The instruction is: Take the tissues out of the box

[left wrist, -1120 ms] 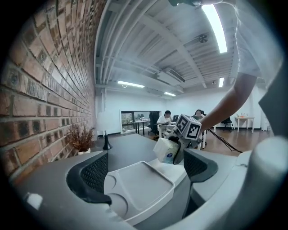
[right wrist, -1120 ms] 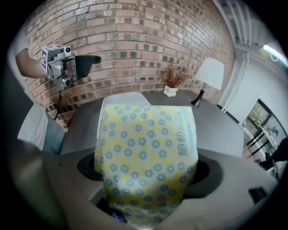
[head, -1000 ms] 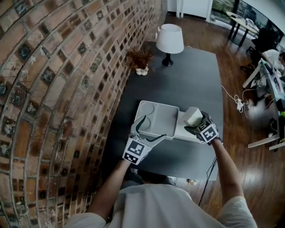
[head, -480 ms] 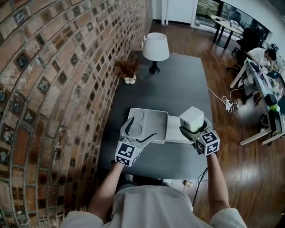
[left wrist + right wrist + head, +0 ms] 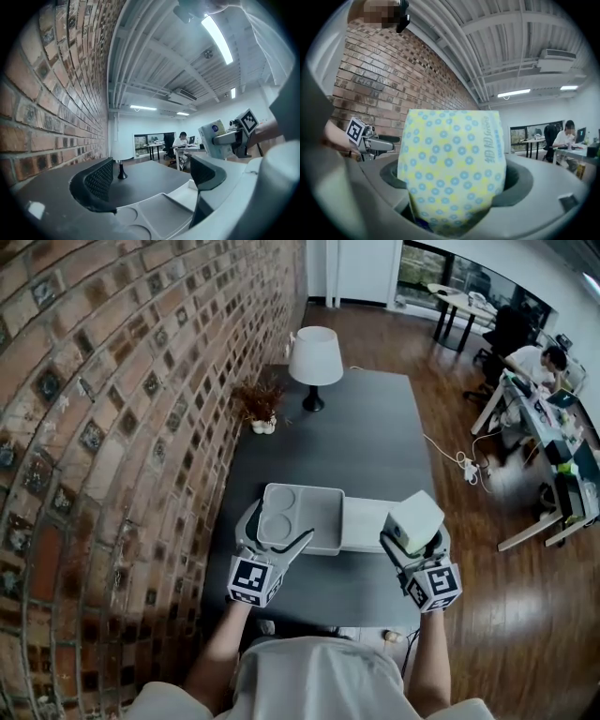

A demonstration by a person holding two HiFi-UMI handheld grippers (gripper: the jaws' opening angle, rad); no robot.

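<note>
Head view: a dark table [image 5: 375,446] stands along a brick wall [image 5: 112,427] on a wood floor [image 5: 487,615], with desks [image 5: 534,418] off to the right. A lamp [image 5: 314,352] and a plant [image 5: 258,407] stand at the table's far end. A white tray [image 5: 314,502] lies at its near edge. Both forearms reach forward. The left gripper [image 5: 279,523] lies low at the tray's near left corner. The right gripper [image 5: 414,538] is raised by the table's near right corner and carries the tissue pack [image 5: 415,517] clear of the surface.

Left gripper view: the left gripper [image 5: 152,180] has its jaws well apart and closing. They straddle the tray [image 5: 159,218] without gripping it. Only here does the room show level: ceiling strip lights and a person [image 5: 182,140] seated at a desk. The right gripper [image 5: 234,138] holds the pack [image 5: 213,140] up at the right.

Right gripper view: the pack [image 5: 452,164] stands upright and fills the gap of the right gripper [image 5: 454,180], with both pads against its sides. The jaws are easing open. Its wrapper of blue dots on pale yellow shows only here. The left gripper [image 5: 370,140] sits at the left before the brick.
</note>
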